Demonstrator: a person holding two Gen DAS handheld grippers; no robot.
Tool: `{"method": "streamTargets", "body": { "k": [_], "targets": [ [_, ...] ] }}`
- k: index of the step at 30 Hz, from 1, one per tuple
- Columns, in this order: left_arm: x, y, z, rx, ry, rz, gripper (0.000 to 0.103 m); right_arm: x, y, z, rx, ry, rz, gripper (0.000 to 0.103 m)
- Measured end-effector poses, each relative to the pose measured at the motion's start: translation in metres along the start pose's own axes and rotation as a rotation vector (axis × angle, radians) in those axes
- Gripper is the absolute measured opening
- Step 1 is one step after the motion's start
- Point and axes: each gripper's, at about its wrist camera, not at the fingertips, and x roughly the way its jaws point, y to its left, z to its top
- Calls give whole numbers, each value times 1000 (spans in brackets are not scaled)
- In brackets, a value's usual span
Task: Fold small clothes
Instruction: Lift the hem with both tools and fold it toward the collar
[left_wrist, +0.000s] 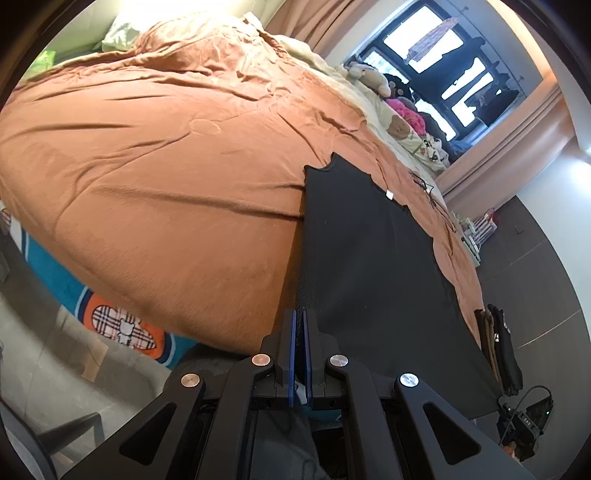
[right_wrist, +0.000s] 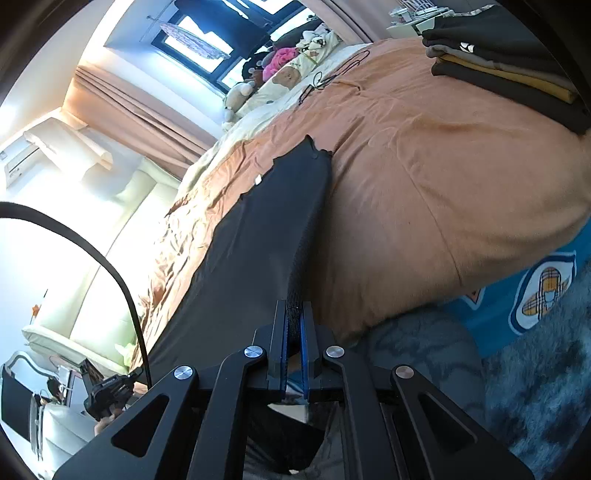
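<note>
Both tongs are pinched tight on the same black garment (left_wrist: 369, 258). My left gripper (left_wrist: 300, 317) has its blue pads squeezed on one near edge of the cloth. My right gripper (right_wrist: 294, 314) bites another near edge, and I can see thick bunched cloth between its pads. No gap shows in either one.

From my tongs the black cloth runs away over the orange bed cover (left_wrist: 166, 166). Its far end, with a wavy cut edge and a small white tag (left_wrist: 389, 194), lies flat on the bed. The near part looks pulled straight and lifted off the bed.

I think this cloth is light, thin and floppy. It will sag and slide if I let go. The corners and the thick hem are the best spots to hold, and that is where I hold it now.

Both tongs point forward and tip down toward the bed. They are tilted sideways, so the bed looks slanted.

Farther off, a stack of folded clothes (right_wrist: 509, 70) sits on the bed. Beyond that are soft toys (left_wrist: 369, 74) by the window (left_wrist: 443, 66).
</note>
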Motion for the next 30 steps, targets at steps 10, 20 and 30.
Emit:
{"method": "streamTargets", "body": {
  "k": [10, 20, 30],
  "targets": [
    [-31, 5, -31, 6, -34, -19, 3, -27, -2, -18, -35, -39, 29, 2],
    [-56, -1, -43, 32, -72, -30, 3, -41, -9, -27, -50, -71, 76, 2],
    [-55, -4, -31, 28, -95, -39, 3, -28, -16, -16, -62, -94, 92, 2]
  ]
}}
